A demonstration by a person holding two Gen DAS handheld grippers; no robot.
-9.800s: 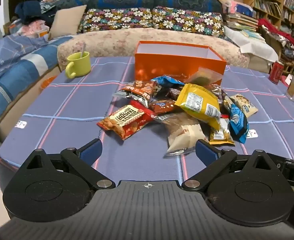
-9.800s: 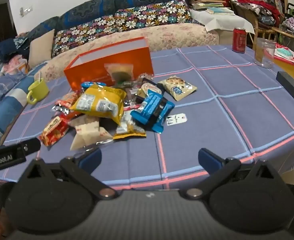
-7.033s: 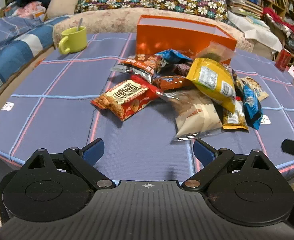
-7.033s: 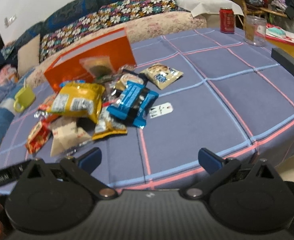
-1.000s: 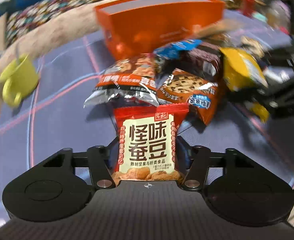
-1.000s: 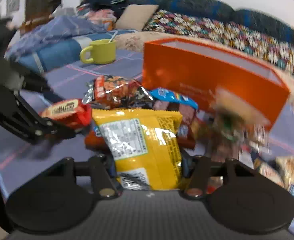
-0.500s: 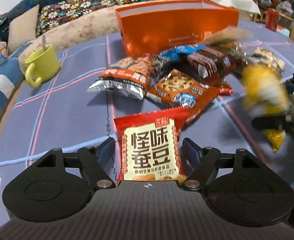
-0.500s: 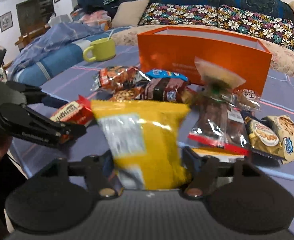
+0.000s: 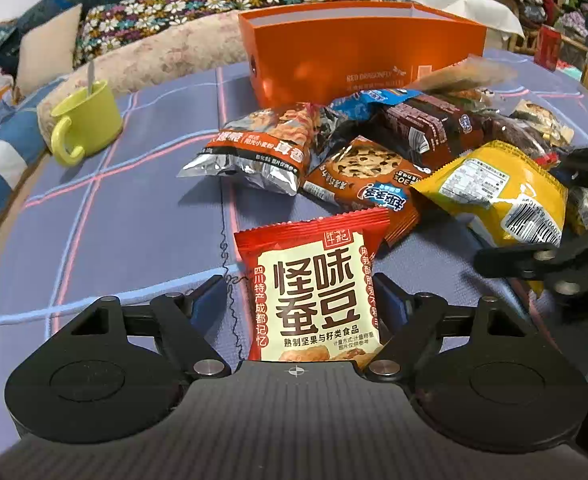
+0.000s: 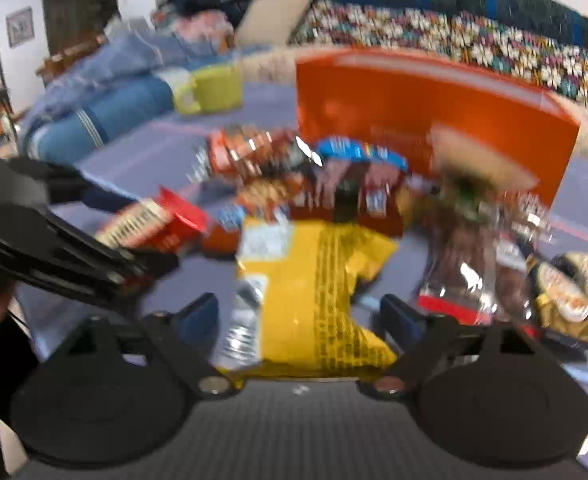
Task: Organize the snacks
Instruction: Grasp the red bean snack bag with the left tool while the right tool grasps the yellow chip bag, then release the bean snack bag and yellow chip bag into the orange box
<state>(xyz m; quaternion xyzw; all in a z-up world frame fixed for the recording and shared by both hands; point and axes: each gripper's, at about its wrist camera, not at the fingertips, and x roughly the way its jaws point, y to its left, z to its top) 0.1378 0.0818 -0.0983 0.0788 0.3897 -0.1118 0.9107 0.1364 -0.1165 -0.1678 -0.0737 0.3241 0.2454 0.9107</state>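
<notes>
- The left gripper (image 9: 309, 300) has its jaws spread wide. The red snack packet (image 9: 314, 292) lies between them on the tablecloth (image 9: 125, 216). A clear gap shows on the left side of the packet; on the right side the finger comes very near, and it cannot be told if it touches.
- The right gripper (image 10: 300, 314) is also spread apart, with the yellow snack bag (image 10: 314, 300) between its fingers. This view is blurred, so it cannot be told if the fingers touch the bag.
- In the left wrist view the yellow snack bag (image 9: 498, 196) lies at the right, just in front of the right gripper's black arms.
- The other snacks lie in a heap in the middle of the table: a silver and orange chip bag (image 9: 261, 152), a brown cookie packet (image 9: 366, 180) and a dark brown wafer pack (image 9: 426, 124), which overlap one another.
- The orange box (image 9: 358, 56) stands upright behind the heap, with its top open.
- A yellow-green mug (image 9: 85, 122) with a spoon in it stands at the left, well apart from the snacks.
- A sofa with flower cushions (image 9: 221, 4) is behind the table.
</notes>
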